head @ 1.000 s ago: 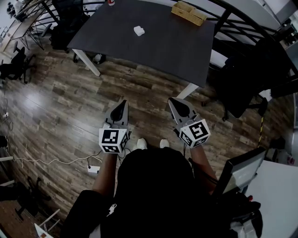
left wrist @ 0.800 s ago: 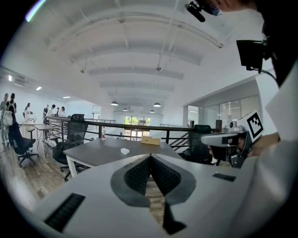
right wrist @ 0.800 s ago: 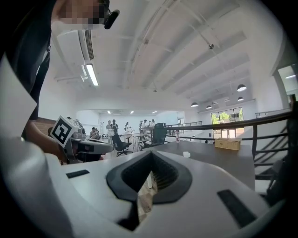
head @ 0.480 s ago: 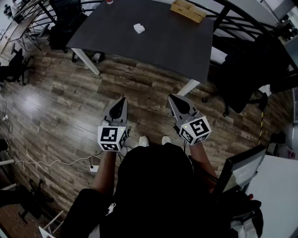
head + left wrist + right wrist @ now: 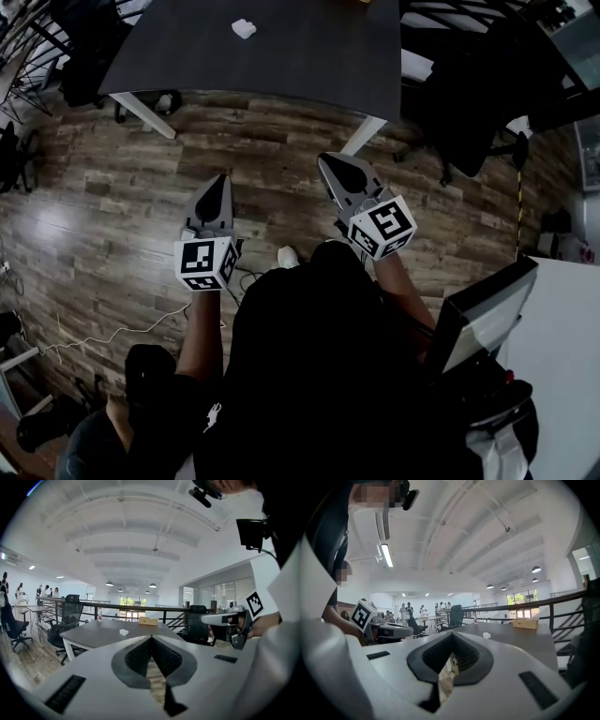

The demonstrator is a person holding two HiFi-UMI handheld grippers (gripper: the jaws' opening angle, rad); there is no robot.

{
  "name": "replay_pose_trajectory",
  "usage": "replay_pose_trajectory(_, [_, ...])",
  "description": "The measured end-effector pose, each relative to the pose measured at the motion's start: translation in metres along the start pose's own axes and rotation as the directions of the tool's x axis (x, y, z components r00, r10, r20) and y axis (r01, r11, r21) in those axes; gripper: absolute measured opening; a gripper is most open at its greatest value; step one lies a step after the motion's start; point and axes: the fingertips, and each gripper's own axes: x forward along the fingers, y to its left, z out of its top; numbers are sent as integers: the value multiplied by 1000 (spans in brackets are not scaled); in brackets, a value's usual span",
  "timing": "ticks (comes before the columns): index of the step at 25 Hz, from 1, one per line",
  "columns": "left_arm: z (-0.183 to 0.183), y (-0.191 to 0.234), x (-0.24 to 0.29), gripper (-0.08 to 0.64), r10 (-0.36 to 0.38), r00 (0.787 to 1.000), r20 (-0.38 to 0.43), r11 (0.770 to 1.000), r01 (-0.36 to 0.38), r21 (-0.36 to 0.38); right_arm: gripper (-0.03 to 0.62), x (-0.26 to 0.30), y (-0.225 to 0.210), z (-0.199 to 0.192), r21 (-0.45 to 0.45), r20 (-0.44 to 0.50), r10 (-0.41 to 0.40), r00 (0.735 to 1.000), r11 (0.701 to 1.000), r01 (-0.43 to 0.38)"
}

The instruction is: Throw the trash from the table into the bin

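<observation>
White and crumpled, the small scrap of trash (image 5: 243, 28) is lying on the dark grey rectangular table (image 5: 309, 66) at the upper left of the head view, well apart from our 2 claws. We are holding the left gripper (image 5: 220, 180) and the right gripper (image 5: 325, 161) over the brown wooden floor (image 5: 112, 187), each with jaws pressed together, gripping nothing. The scrap is sitting almost straight above the left gripper's tip, so we are judging that hand nearer.

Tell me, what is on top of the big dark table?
A white crumpled scrap lies on the table, with a wooden box and a small bottle near its far edge. The box's walls hide whatever is inside it.
</observation>
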Motion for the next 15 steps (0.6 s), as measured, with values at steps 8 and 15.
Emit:
replay_pose_trajectory(8, [-3, 15, -2, 9, 3, 1000, -6, 1000, -3, -2, 6, 15, 7, -2, 1, -17, 6, 1000, 1000, -6])
replay_pose_trajectory(15, [-12, 36, -5, 9, 39, 999, -23, 999, -39, -12, 6, 40, 11, -10, 7, -30, 39, 999, 999, -38])
